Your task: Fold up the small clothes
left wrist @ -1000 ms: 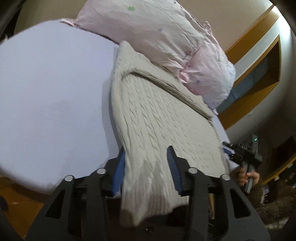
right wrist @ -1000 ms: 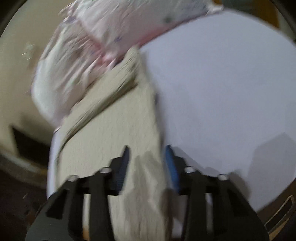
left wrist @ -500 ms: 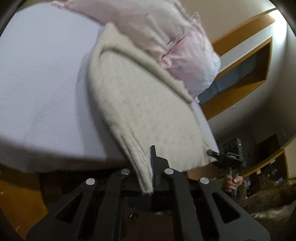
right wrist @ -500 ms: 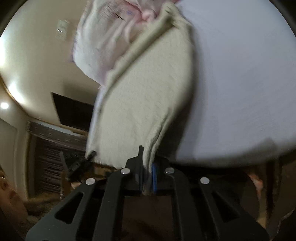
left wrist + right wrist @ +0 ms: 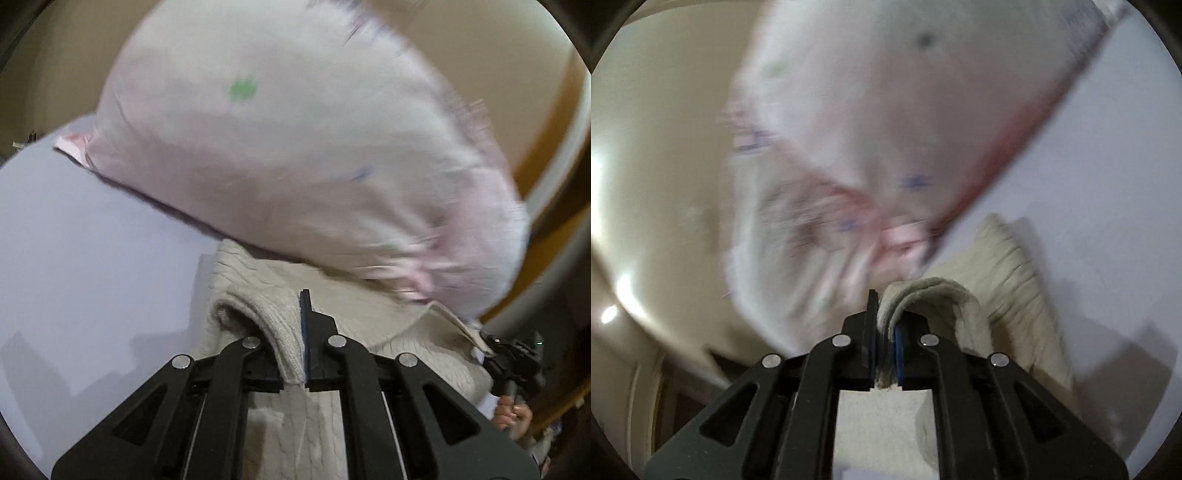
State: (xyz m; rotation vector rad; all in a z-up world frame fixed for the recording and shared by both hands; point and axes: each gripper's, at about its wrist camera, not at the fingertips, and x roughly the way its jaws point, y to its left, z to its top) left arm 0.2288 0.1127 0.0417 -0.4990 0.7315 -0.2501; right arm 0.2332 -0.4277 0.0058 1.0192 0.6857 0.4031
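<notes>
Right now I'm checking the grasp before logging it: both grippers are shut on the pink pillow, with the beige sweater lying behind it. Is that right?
Not quite. Both the left gripper and right gripper are shut on the sweater, not the pillow. Each wrist view shows knit fabric pinched between the fingers; the pillow lies behind it.

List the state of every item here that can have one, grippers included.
left gripper: shut on the knit sweater's edge.
right gripper: shut on the knit sweater's other corner.
knit sweater: beige cable knit, gripped end doubled back over the part lying on the sheet.
pillow: pale pink, resting on the sweater's far end; blurred.
sheet: lavender, flat and smooth.
</notes>
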